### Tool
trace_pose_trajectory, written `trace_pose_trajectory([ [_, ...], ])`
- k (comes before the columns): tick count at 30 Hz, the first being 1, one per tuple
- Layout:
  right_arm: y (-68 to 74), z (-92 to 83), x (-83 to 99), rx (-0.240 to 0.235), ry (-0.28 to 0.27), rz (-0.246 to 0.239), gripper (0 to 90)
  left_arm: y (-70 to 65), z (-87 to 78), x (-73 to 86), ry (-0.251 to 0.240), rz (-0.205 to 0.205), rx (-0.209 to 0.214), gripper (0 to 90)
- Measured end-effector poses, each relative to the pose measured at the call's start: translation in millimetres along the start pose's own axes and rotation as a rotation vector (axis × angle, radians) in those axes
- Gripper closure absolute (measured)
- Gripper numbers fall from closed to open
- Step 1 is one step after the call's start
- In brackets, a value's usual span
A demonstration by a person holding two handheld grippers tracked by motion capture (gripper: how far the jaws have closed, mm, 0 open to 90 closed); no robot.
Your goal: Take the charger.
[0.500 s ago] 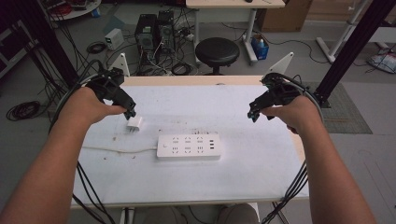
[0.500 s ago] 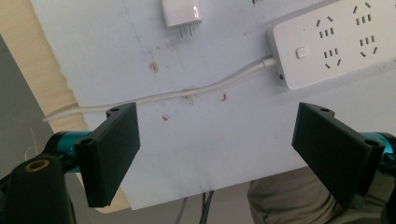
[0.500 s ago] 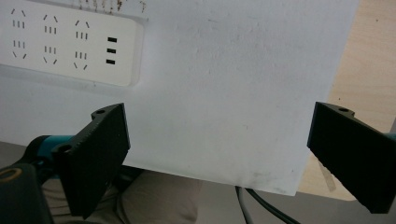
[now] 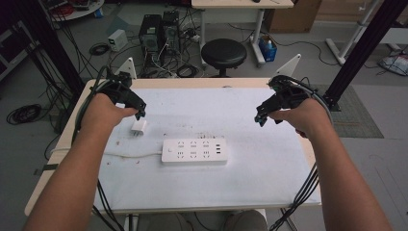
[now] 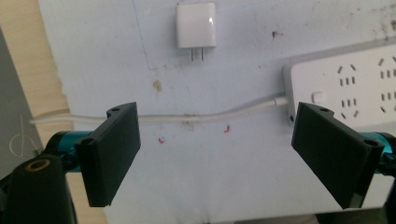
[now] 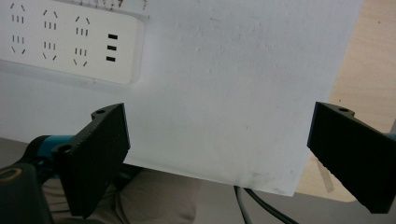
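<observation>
Dim room, soft shadows, slight overall blur

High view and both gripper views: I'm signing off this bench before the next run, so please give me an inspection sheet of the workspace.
Surface: white sheet on a wooden table, scuffed with small red and brown marks.
Job's things: white charger lies flat, prongs bare, apart from the power strip; all sockets free.
Clutter: nothing seen on the sheet.
Grippers: left gripper open, just above the charger; right gripper open, holding nothing, over the sheet's right side.
Cables: strip's white cord runs off the table's left edge; black gripper cables hang off the near edge.
Surroundings: black stool, computer towers, loose floor cables.
</observation>
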State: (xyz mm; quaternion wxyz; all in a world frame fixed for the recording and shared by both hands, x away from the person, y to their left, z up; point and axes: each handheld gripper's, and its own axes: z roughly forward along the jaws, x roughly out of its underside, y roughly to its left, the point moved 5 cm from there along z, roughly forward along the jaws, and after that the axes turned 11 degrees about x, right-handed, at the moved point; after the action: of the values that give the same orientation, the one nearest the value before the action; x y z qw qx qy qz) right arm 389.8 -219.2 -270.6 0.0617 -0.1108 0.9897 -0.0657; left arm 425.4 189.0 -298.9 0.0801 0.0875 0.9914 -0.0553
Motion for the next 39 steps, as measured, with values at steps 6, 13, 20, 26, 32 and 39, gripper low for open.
trace_pose_trajectory([
  [6, -0.2, 3.1, -0.3, 0.007, 0.003, -0.013, 5.1, 6.6, 31.6, -9.6, 0.013, -0.02, 0.014, 15.5],
  [13, -0.4, 5.9, 1.2, 0.013, -0.001, -0.017, 5.1, 14.9, 58.1, -19.6, 0.033, -0.058, 0.007, 15.5],
  [20, -0.4, 11.3, 4.7, 0.007, 0.007, -0.026, 5.1, 20.7, 89.2, -27.9, 0.051, -0.067, 0.001, 15.5],
  [26, 0.4, 16.6, 6.2, 0.011, 0.01, -0.045, 5.1, 23.7, 115.5, -34.5, 0.055, -0.066, -0.01, 15.5],
  [32, 4.4, 19.6, 7.1, 0.018, 0.01, -0.067, 5.1, 29.5, 132.6, -38.2, 0.07, -0.068, -0.018, 15.5],
  [39, 10.3, 20.4, 7.8, 0.029, 0.009, -0.091, 5.1, 33.8, 149.7, -40.4, 0.058, -0.073, -0.024, 19.9],
])
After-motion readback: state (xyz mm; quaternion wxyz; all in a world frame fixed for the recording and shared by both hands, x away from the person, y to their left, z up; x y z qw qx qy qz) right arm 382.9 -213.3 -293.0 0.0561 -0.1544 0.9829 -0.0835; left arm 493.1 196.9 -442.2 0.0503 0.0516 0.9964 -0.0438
